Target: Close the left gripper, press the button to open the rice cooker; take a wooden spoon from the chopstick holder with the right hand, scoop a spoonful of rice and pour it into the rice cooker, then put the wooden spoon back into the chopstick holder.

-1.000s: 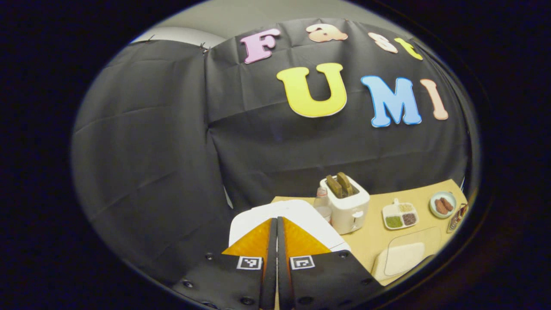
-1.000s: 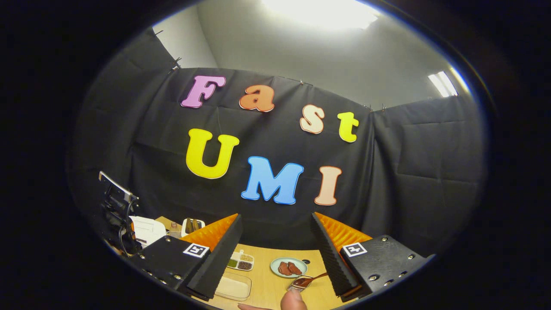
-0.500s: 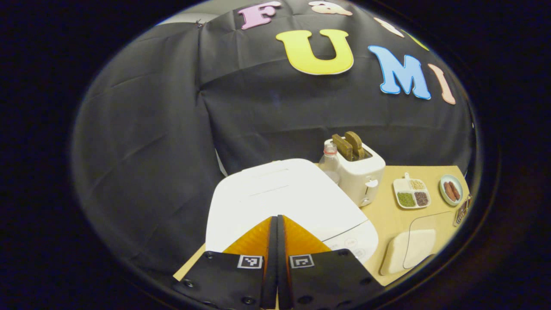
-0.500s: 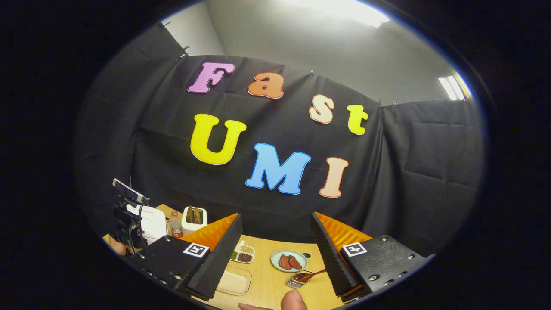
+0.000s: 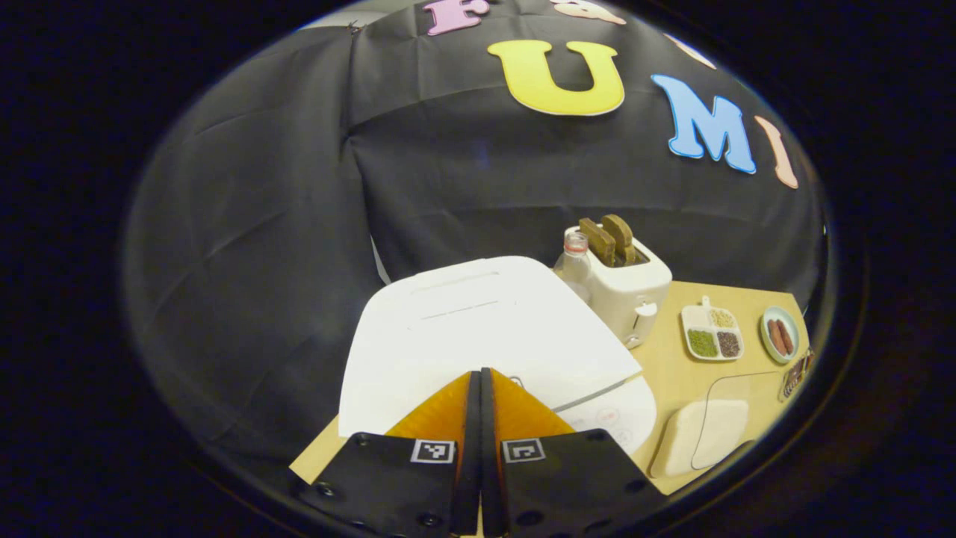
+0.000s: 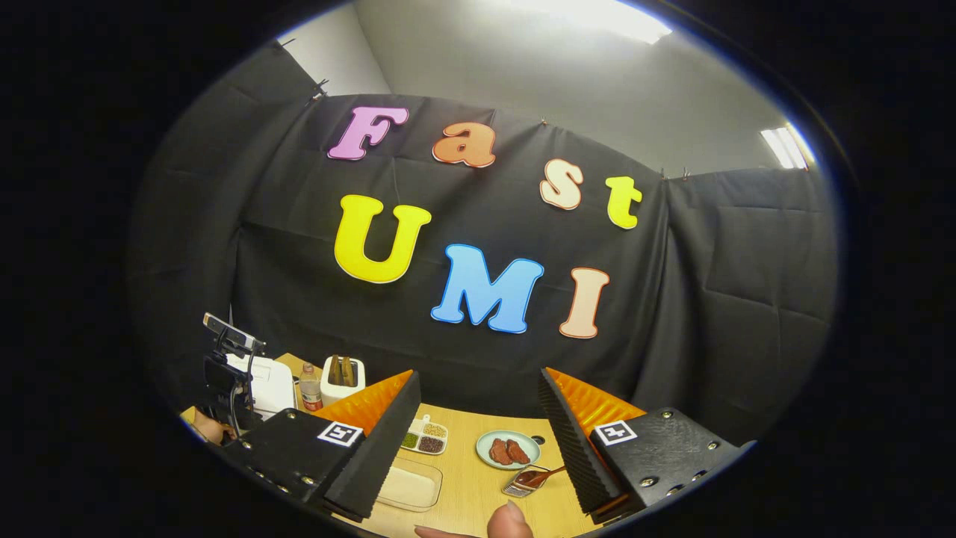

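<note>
The white rice cooker (image 5: 478, 321) sits with its lid down at the table's left end, its control panel (image 5: 609, 415) facing front. My left gripper (image 5: 478, 372) is shut with nothing in it, its tips just above the lid's front edge. In the right gripper view the cooker (image 6: 270, 385) is far left, with the left gripper (image 6: 228, 366) and a hand over it. My right gripper (image 6: 478, 376) hangs open above the table. Between its fingers lie the metal chopstick holder (image 6: 515, 489) and the wooden spoon (image 6: 536, 476). The clear rice container (image 6: 407, 486) is low left of them.
A white toaster (image 5: 627, 288) with two bread slices and a small bottle (image 5: 573, 258) stand behind the cooker. A divided dish of grains (image 5: 709, 336) and a plate of sausages (image 5: 779, 335) lie further right. A thumb (image 6: 508, 521) shows at the bottom edge.
The left gripper has come down and forward over the cooker, which now looms larger. The right gripper view has dipped slightly, showing more of the table; its fingers stay open.
</note>
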A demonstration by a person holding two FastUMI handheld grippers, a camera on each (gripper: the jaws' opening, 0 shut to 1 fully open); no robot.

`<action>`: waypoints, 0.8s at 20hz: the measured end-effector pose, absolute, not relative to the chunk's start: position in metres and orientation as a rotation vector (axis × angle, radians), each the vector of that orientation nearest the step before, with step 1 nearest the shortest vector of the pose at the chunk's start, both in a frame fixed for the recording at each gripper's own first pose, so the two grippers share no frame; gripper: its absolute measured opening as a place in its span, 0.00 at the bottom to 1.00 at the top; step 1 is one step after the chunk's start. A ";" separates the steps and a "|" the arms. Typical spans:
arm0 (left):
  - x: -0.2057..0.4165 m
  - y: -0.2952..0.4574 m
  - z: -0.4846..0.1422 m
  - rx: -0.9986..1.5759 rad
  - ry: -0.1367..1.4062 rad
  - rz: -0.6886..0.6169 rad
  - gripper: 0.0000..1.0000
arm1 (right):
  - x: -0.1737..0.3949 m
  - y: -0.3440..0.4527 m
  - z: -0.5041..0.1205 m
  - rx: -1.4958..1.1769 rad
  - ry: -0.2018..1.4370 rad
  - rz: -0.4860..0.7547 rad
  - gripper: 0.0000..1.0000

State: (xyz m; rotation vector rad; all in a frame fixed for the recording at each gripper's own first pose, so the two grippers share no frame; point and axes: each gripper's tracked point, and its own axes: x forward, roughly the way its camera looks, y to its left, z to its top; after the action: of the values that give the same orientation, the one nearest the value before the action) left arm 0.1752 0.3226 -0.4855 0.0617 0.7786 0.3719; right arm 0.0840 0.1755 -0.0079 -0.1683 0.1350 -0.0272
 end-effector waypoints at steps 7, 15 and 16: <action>0.207 0.328 -0.392 0.160 0.487 0.379 0.10 | 0.073 0.168 -0.016 -0.133 0.155 -0.034 0.97; 0.205 0.313 -0.328 0.205 0.330 0.339 0.10 | 0.055 0.158 -0.018 -0.118 0.147 -0.052 0.97; 0.201 0.310 -0.326 0.203 0.328 0.333 0.10 | 0.054 0.157 -0.019 -0.111 0.149 -0.052 0.97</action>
State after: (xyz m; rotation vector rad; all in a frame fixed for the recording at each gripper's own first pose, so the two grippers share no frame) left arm 0.2011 0.3099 -0.3265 0.2027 0.3276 0.3333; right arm 0.0535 0.1574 -0.0190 -0.1113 0.1492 -0.0523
